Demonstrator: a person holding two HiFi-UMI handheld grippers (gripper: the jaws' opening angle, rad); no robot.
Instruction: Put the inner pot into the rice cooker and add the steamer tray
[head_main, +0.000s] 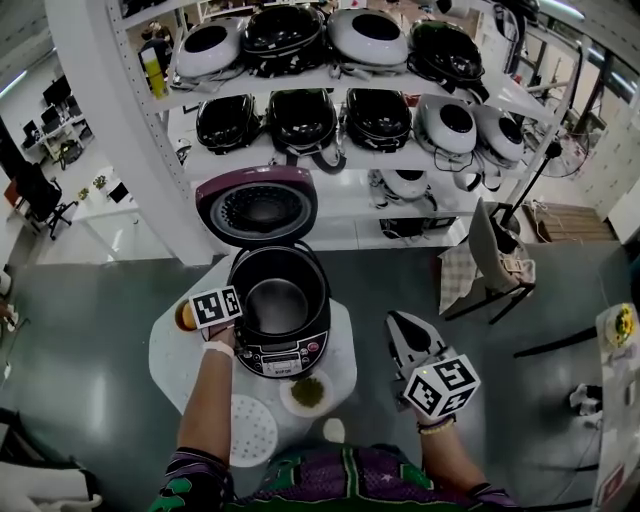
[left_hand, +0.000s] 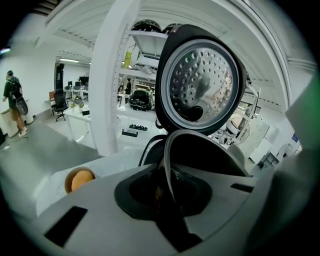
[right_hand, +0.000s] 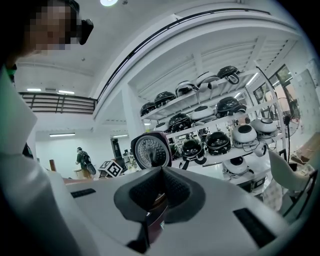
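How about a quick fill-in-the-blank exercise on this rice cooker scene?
1. The rice cooker has its lid standing ____.
2. The left gripper has its fingers closed on the rim of the ____.
3. The white steamer tray lies on the ____, outside the cooker.
4. The right gripper is shut and holds ____.
Missing words: open; inner pot; table; nothing.

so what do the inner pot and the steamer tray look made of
Inner pot: likely metal with a dark coating, judging by its thin rim and dull grey sheen. Steamer tray: probably white plastic, matte, dotted with small holes.
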